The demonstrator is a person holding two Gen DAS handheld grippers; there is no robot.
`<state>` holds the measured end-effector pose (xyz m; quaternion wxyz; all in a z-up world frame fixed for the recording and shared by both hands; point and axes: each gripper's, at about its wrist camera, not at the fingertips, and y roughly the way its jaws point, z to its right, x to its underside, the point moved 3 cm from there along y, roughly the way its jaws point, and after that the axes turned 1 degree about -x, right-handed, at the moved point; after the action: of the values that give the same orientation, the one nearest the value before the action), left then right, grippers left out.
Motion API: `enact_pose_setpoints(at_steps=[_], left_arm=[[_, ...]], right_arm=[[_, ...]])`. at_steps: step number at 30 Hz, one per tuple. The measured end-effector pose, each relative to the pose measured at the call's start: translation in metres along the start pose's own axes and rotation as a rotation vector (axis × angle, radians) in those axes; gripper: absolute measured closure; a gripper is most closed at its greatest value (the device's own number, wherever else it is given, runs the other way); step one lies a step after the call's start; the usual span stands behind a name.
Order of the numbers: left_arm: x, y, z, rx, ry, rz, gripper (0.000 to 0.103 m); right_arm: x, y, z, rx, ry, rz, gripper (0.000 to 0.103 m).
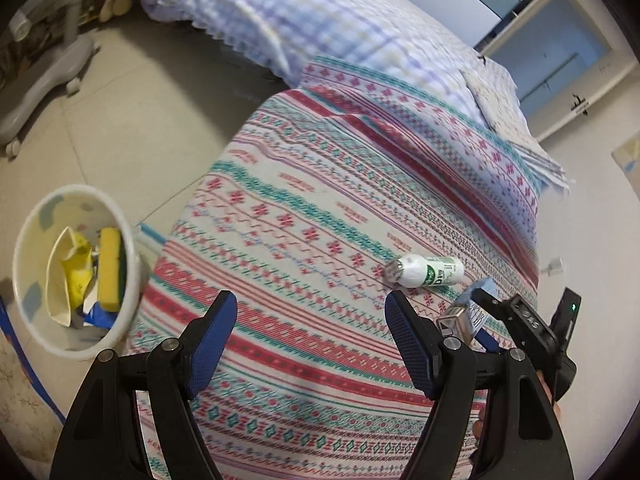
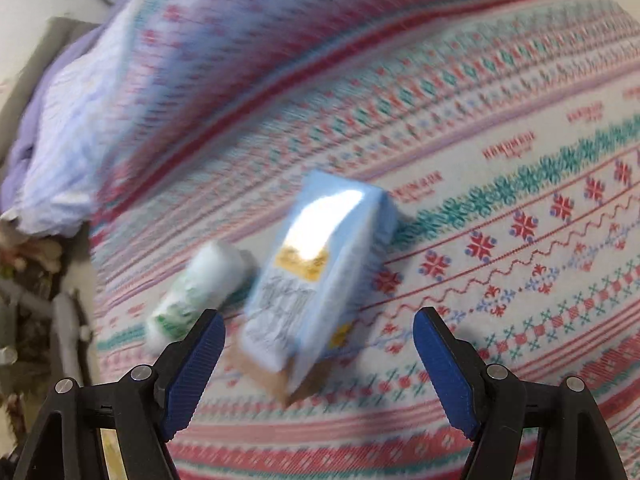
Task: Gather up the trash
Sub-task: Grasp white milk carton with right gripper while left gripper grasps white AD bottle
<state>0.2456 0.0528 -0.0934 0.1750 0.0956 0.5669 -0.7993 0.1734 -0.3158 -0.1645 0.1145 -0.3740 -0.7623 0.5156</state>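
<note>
A light blue carton (image 2: pixel 320 272) lies on the striped patterned blanket (image 2: pixel 520 160), its near end between the fingers of my right gripper (image 2: pixel 319 315). Those jaws stand wide and the pads do not touch it. A white bottle with a green label (image 2: pixel 196 288) lies just left of the carton. In the left wrist view the same bottle (image 1: pixel 428 270) lies ahead of the right fingertip, and the carton (image 1: pixel 464 316) is half hidden behind that finger. My left gripper (image 1: pixel 310 298) is open and empty over the blanket. A white bin (image 1: pixel 76 189) stands on the floor to the left.
The bin holds a yellow sponge (image 1: pixel 110 264), a crumpled yellow wrapper (image 1: pixel 76 272) and other scraps. A checked lilac quilt (image 1: pixel 320 12) covers the far end of the bed. A grey wheeled stand (image 1: pixel 48 68) is on the tiled floor at top left.
</note>
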Motion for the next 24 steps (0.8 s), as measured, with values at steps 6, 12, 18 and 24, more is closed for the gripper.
enact_pose_setpoints(at_steps=[6,12,18,24], left_arm=[[-0.004,0.015,0.032,0.001,0.084,-0.009,0.024],[0.003,0.041,0.081,-0.018,0.216,-0.003,0.024],[0.014,0.073,0.161,-0.103,0.609,0.044,0.024],[0.021,0.126,0.185,-0.186,0.790,-0.031,0.024]], right_arm=[[-0.002,0.028,-0.015,-0.014,-0.004,-0.018,0.021],[-0.008,0.020,-0.004,0.006,-0.005,-0.019,0.035],[-0.012,-0.015,-0.004,-0.052,-0.027,-0.001,0.036],[-0.015,-0.060,0.000,-0.069,-0.061,0.062,0.036]])
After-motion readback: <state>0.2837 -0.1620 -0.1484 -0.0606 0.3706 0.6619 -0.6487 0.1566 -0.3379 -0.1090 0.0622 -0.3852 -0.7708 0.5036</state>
